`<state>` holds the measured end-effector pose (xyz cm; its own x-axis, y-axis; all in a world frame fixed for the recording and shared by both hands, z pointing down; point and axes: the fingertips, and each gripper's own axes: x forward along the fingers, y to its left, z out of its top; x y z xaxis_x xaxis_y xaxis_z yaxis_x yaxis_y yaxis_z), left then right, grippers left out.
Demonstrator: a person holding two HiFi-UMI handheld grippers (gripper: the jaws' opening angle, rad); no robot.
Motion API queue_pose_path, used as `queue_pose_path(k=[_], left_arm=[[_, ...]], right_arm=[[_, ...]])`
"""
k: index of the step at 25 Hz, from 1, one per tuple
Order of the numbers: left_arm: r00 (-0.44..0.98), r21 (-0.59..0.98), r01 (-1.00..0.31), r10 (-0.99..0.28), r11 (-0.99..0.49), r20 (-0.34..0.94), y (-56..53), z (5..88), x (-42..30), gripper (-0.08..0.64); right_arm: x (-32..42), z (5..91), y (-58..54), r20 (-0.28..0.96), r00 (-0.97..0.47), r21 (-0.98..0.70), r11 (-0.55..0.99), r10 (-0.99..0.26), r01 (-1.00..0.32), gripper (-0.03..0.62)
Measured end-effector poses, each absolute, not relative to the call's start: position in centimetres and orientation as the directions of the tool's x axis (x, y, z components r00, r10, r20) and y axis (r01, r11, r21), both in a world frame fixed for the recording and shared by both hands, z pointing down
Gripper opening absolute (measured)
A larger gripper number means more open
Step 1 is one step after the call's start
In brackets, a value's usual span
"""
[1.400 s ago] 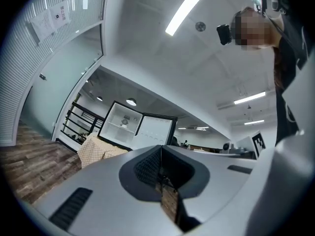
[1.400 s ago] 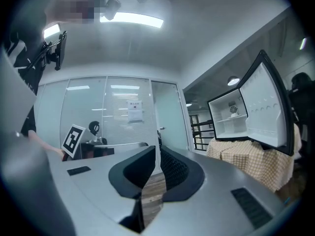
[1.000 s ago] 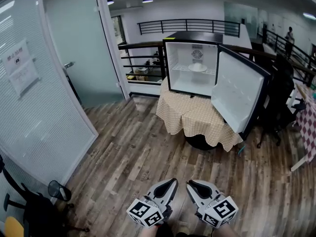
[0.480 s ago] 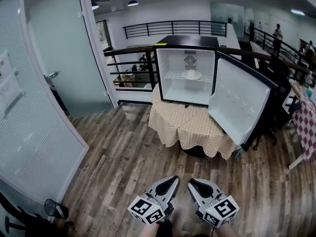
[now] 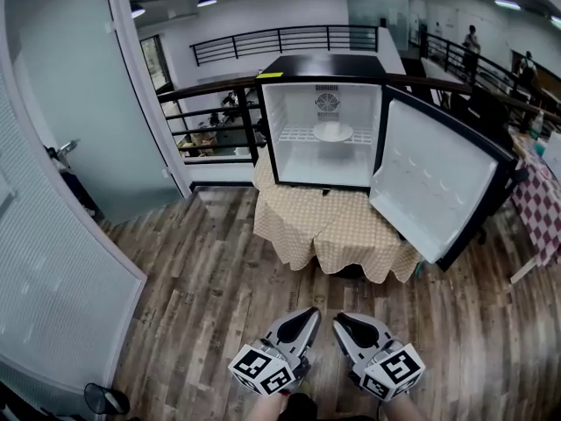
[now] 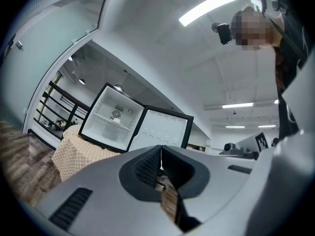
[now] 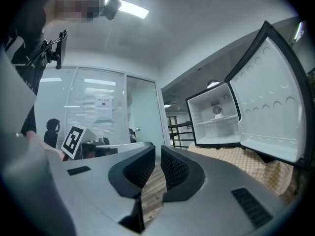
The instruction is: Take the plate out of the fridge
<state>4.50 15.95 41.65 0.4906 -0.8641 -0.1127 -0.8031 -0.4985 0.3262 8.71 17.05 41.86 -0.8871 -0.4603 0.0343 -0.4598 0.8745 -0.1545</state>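
A white plate [image 5: 333, 132] rests on the wire shelf inside a small black fridge [image 5: 273, 130]; the fridge door [image 5: 438, 182] hangs wide open to the right. The fridge stands on a table under a checked cloth [image 5: 324, 226]. My left gripper [image 5: 308, 316] and right gripper [image 5: 340, 320] are low in the head view, side by side over the wood floor, well short of the table, both shut and empty. The left gripper view shows the plate [image 6: 117, 120] far off beyond that gripper [image 6: 160, 149]. In the right gripper view the plate [image 7: 218, 115] is likewise distant past that gripper [image 7: 158, 151].
A frosted glass partition and door [image 5: 61, 200] run along the left. A black railing [image 5: 210, 103] stands behind the fridge. A checked table [image 5: 545, 209] is at the right edge. Wood floor [image 5: 219, 288] lies between me and the fridge table.
The fridge and table have come nearer and look larger in the head view; the glass partition has slid left. Both grippers keep the same shut pose, low in the frame.
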Motion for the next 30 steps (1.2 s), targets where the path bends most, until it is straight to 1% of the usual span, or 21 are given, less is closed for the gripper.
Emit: queue_pose_path(k=[6,10,14,23,30], left_arm=[[0.556,0.329,-0.763,-0.824,-0.557,-0.107,12.9,41.9,2.4,0.011],[0.575,0.331,-0.75,-0.812,-0.573,-0.1,11.2,42.5,0.2,0.011],[0.603,0.335,-0.727,-0.791,-0.6,-0.107,9.6,42.5,-0.6,0.011],[0.654,0.364,-0.677,-0.75,-0.639,-0.101,7.5,43.3,-0.3,0.011],[0.641,0.365,-0.688,-0.761,-0.628,-0.1,3.8,43.8,-2.7,0.011]], right_arm=[[6.2,42.5,13.9,0.035,-0.854,-0.188,0.836,-0.519,-0.516,0.055],[4.1,42.9,12.4,0.034,-0.84,-0.198,0.82,-0.541,-0.536,0.055],[3.0,43.2,11.5,0.047,-0.824,-0.198,0.804,-0.564,-0.561,0.055],[2.6,44.0,9.0,0.075,-0.796,-0.22,0.768,-0.601,-0.601,0.055],[0.2,44.1,5.2,0.064,-0.804,-0.215,0.779,-0.591,-0.589,0.055]])
